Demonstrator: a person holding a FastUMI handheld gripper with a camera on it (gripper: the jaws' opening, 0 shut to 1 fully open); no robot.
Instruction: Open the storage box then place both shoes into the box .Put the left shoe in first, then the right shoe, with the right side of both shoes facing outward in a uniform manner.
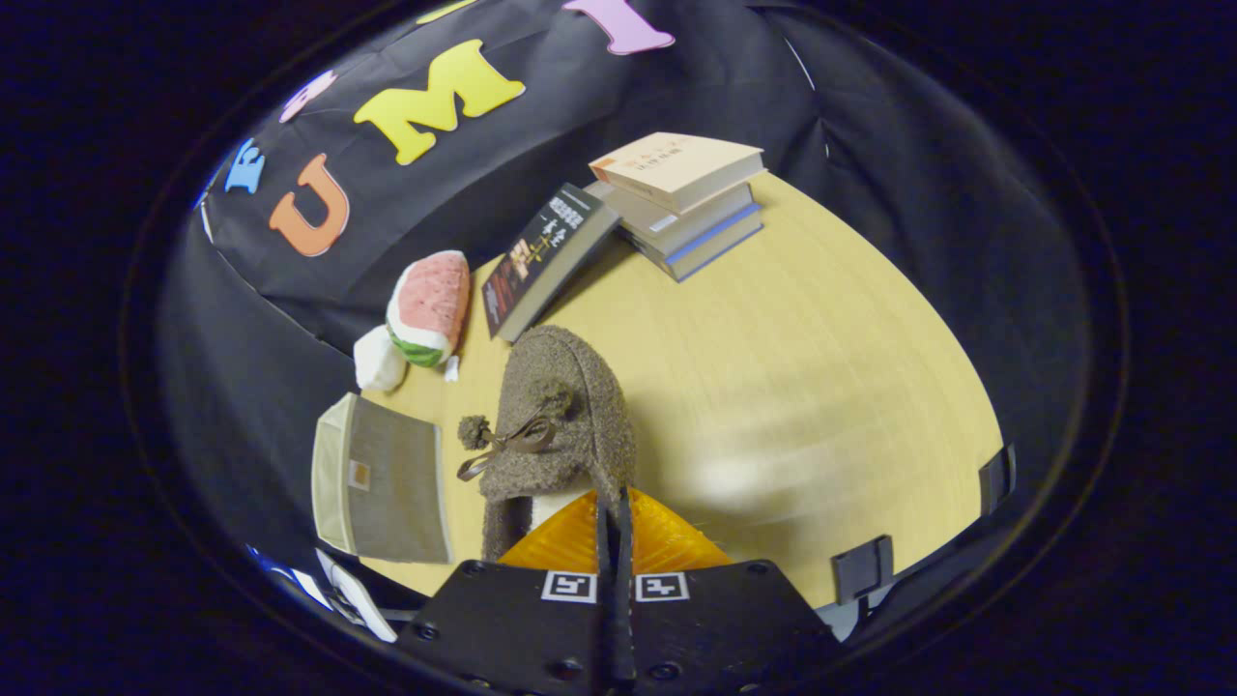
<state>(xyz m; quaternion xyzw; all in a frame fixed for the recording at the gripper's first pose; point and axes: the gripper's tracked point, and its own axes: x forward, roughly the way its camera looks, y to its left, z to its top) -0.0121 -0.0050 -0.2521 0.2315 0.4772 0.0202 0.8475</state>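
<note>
Gripping the heel edge of the brown fuzzy shoe (560, 425), the hand-held gripper (615, 527) has its orange fingers (667, 546) pressed together on it above the table (821, 387). The storage box (382, 483) sits just left of the shoe.

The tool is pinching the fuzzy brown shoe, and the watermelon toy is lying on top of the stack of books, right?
Not quite. The tool is pinching the fuzzy brown shoe, but the watermelon toy is not on the stack of books. In the gripper view it lies on the table by the booth wall, left of the leaning black book.
</note>
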